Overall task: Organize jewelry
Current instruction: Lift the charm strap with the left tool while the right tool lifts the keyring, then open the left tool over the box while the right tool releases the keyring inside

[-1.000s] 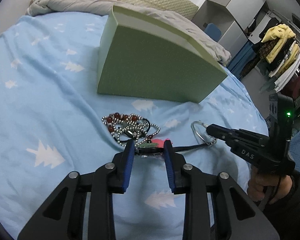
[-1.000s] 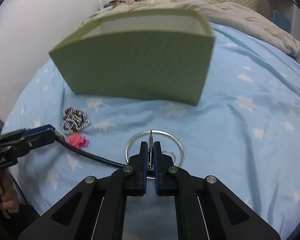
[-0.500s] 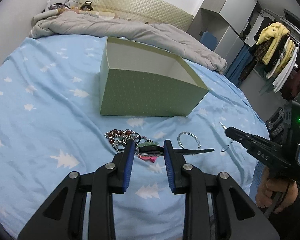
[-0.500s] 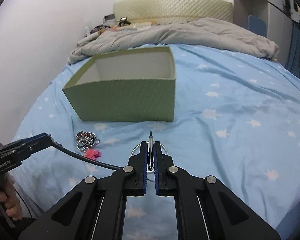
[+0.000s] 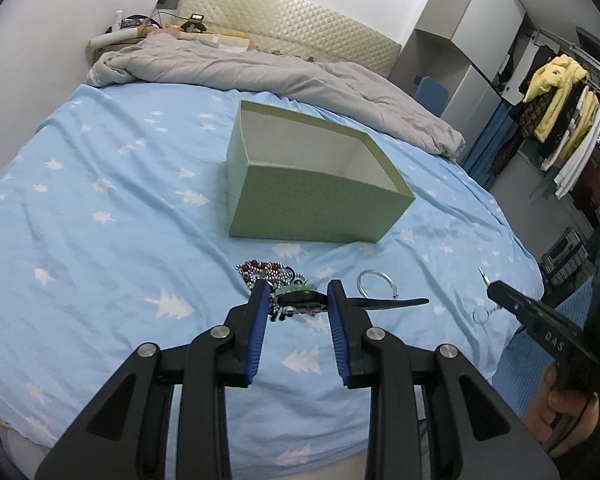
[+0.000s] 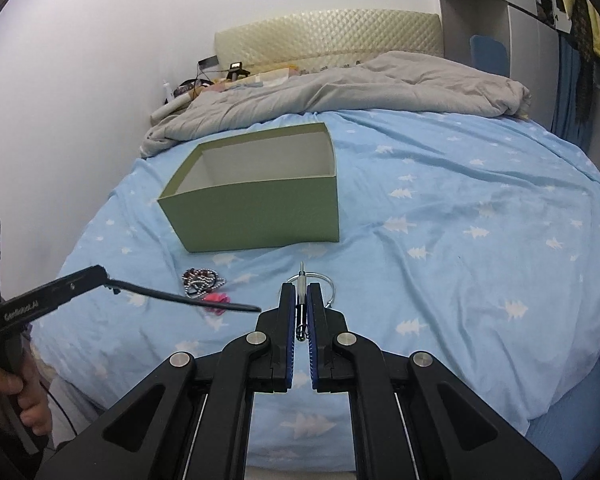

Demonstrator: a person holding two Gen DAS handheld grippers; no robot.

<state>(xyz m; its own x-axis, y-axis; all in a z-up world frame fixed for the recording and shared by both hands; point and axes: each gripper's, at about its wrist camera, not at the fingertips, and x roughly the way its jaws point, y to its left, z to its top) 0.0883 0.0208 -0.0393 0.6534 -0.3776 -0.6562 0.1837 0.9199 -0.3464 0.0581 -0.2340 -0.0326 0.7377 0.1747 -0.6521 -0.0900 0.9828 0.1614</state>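
The right claw point(image 6: 299, 304) pinched a thin metal pin with a dangling chain point(image 6: 300, 312), lifted clear of the bed point(image 6: 480, 240), probably bound for the open green box point(image 6: 260, 208) ahead. The left claw point(image 5: 296, 304) gripped a black strap point(image 5: 380, 303), its beaded jewelry heap point(image 5: 266, 272) just beyond, the silver bangle point(image 5: 378, 284) to its right.

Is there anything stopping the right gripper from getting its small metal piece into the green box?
Probably not. The green box is open-topped and looks empty, and only bare blue sheet lies between it and the right gripper, which is shut on the thin metal piece.
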